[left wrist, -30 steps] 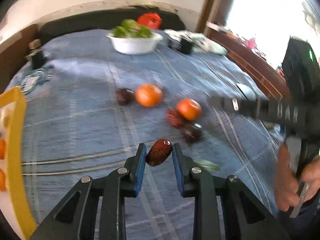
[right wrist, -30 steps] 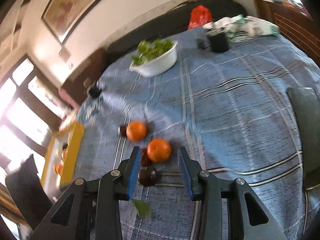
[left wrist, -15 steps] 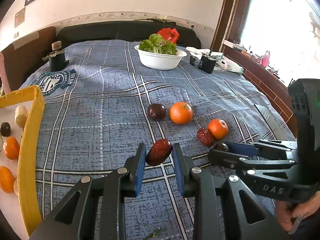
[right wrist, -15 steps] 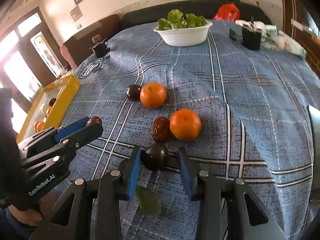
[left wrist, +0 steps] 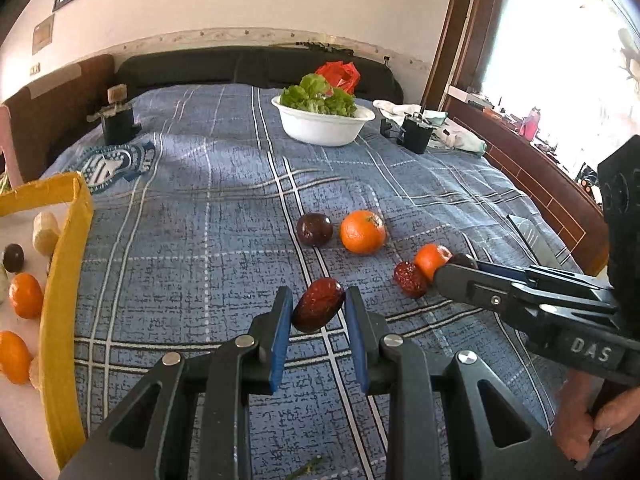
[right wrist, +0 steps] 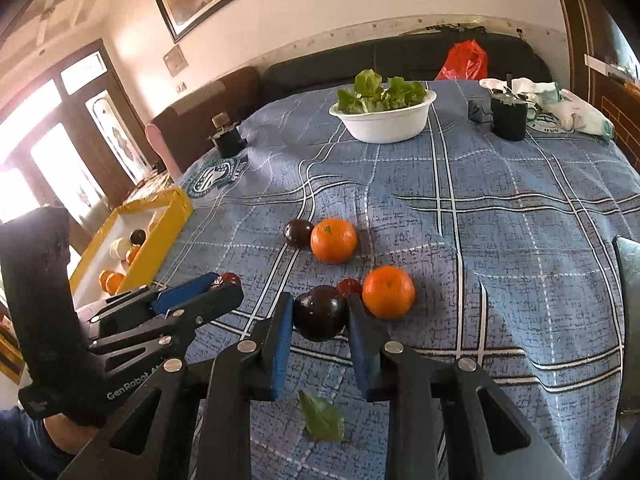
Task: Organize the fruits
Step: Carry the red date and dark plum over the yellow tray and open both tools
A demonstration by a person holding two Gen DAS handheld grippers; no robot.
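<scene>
Left claw [left wrist: 319, 312] pinches an oblong dark-red wrinkled date [left wrist: 319, 309] between its blue pads, lifted clear of the blue plaid tablecloth [left wrist: 208, 240]. Right claw [right wrist: 320, 314] has its jaws just closed in on a round dark purple plum [right wrist: 320, 312]; pads press both sides of it, plum looks to sit at cloth level, can't tell if lifted.

Under the right claw, nearer the camera: a small green leaf [right wrist: 322, 420] flat on the cloth. Just past the right claw's tips, right of the plum: a second dark-red date [right wrist: 349, 286], mostly hidden, touching a round orange mandarin [right wrist: 388, 291]. In the left wrist view these sit ahead-right of the left claw, beside the right claw's tips.

Left of the left claw: yellow-walled cardboard tray with white floor [left wrist: 66, 280], holding small oranges, one dark fruit and pale pieces. In the right wrist view the tray lies beyond the left claw, far left.

Further ahead of both claws, mid-cloth: a second dark plum [right wrist: 298, 233] touching a second orange mandarin [right wrist: 334, 240].

Far ahead: white round bowl with green lettuce [right wrist: 384, 118]. Right of it, a black cylindrical cup [right wrist: 508, 118] and crumpled white cloth [right wrist: 568, 110]. Far left, a small black holder [left wrist: 117, 122]. Behind the bowl, a red plastic bag [right wrist: 464, 60] against a dark sofa back.

A person's hand [left wrist: 588, 428] grips the right claw's handle, bottom right of the left wrist view.
</scene>
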